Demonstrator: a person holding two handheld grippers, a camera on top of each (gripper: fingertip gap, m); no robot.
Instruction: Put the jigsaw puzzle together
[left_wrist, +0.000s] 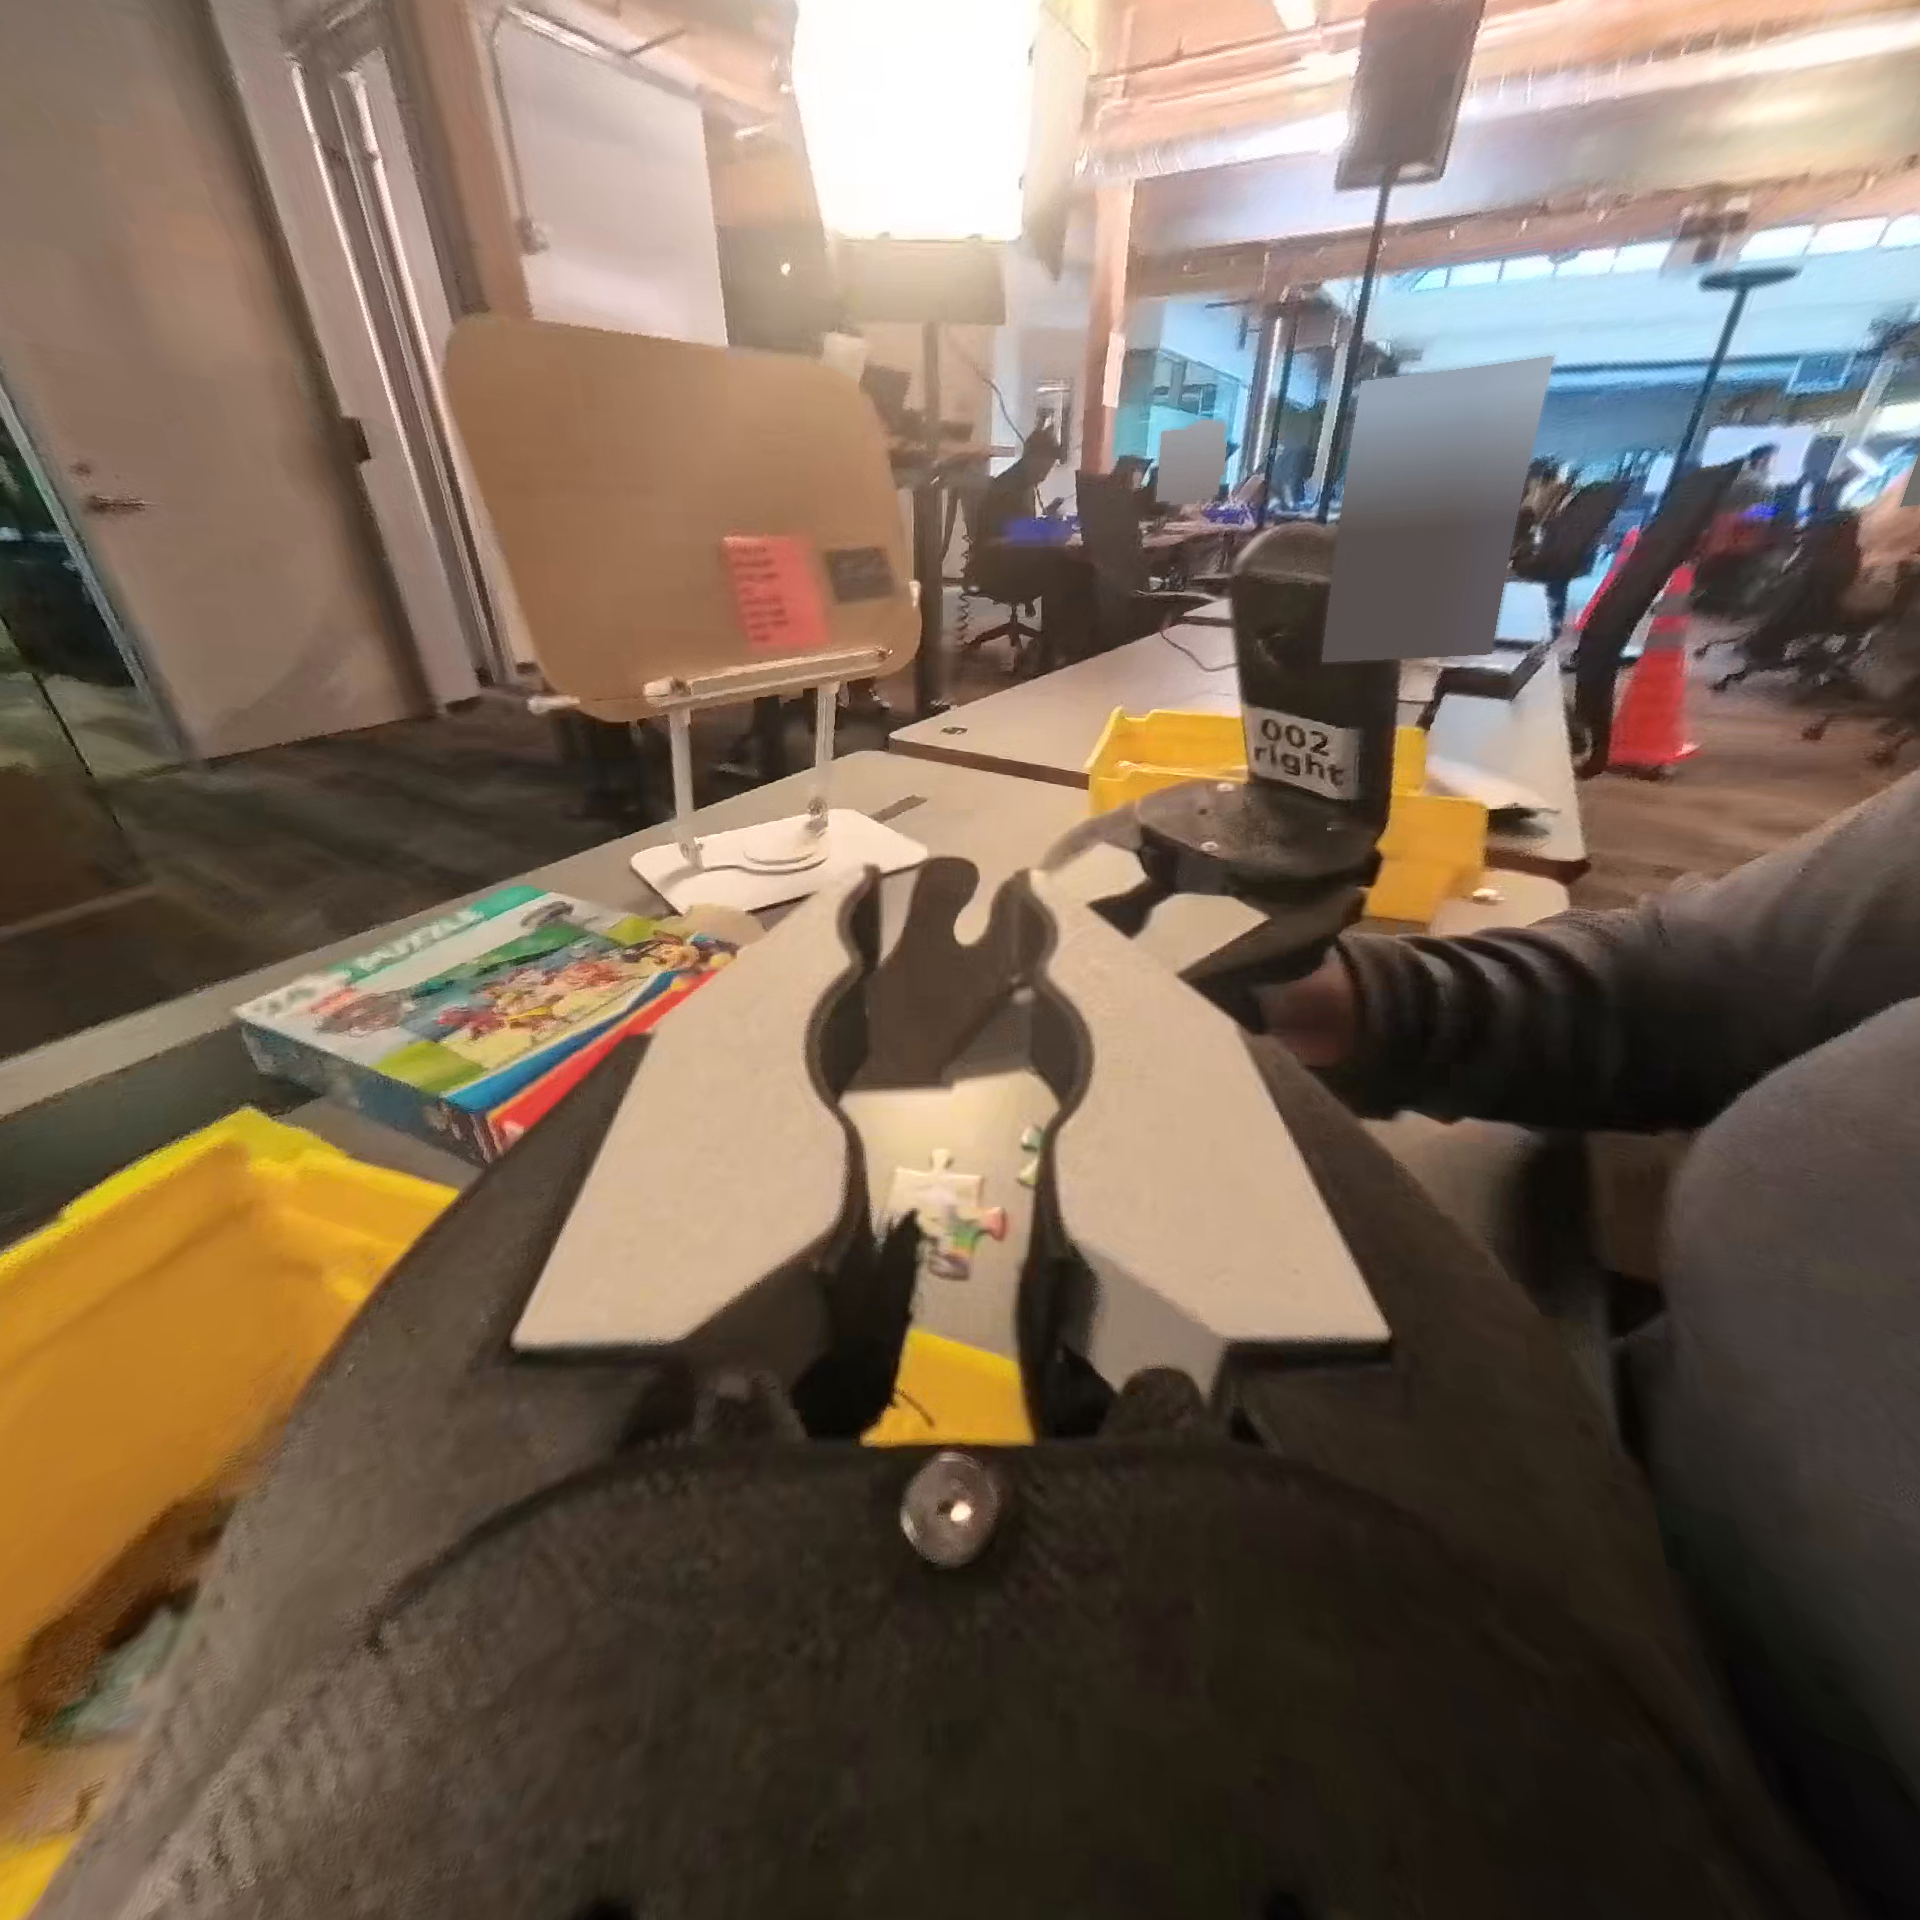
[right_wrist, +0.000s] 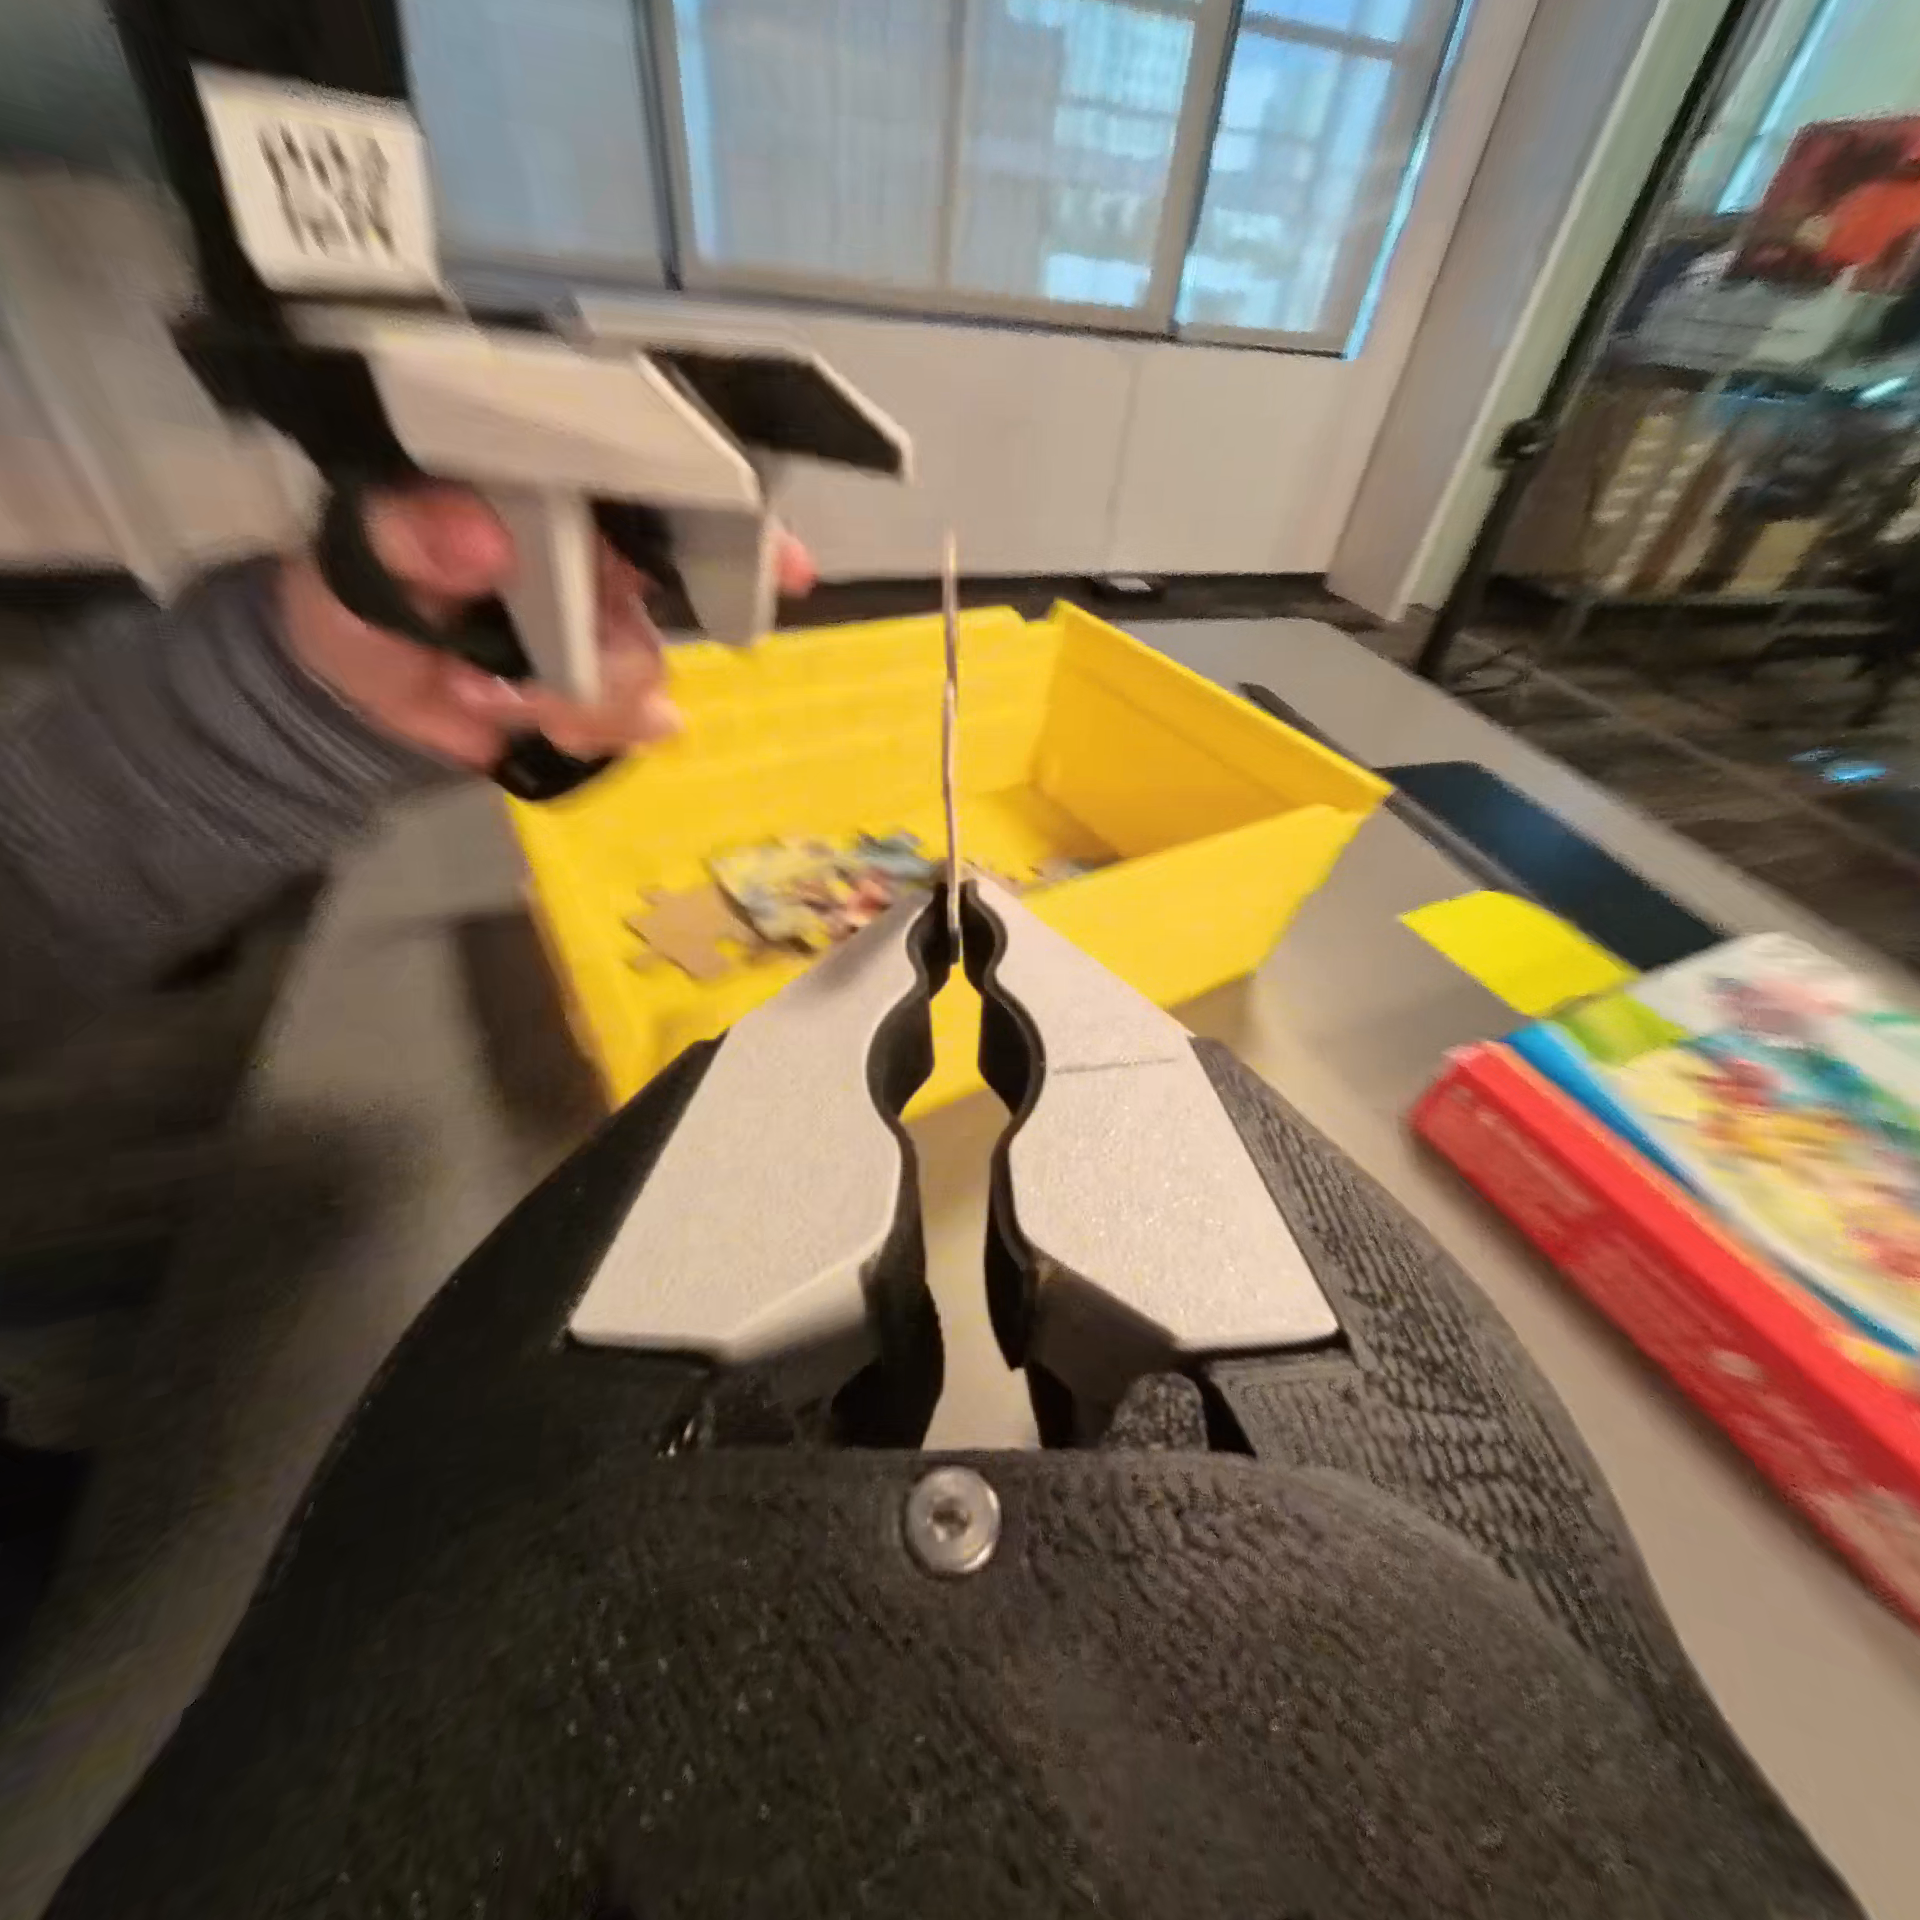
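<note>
The right tool (right_wrist: 952, 914) is clamped on a thin puzzle piece (right_wrist: 949, 727) held edge-on above a yellow bin (right_wrist: 1195, 904) of pieces. The left tool (left_wrist: 940, 894), jaws apart, grips nothing above the table (left_wrist: 935, 800).

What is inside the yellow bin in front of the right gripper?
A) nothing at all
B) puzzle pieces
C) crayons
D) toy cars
B: the yellow bin holds a heap of puzzle pieces, some picture side up and some showing brown cardboard backs, lying just beyond the right gripper.
</note>
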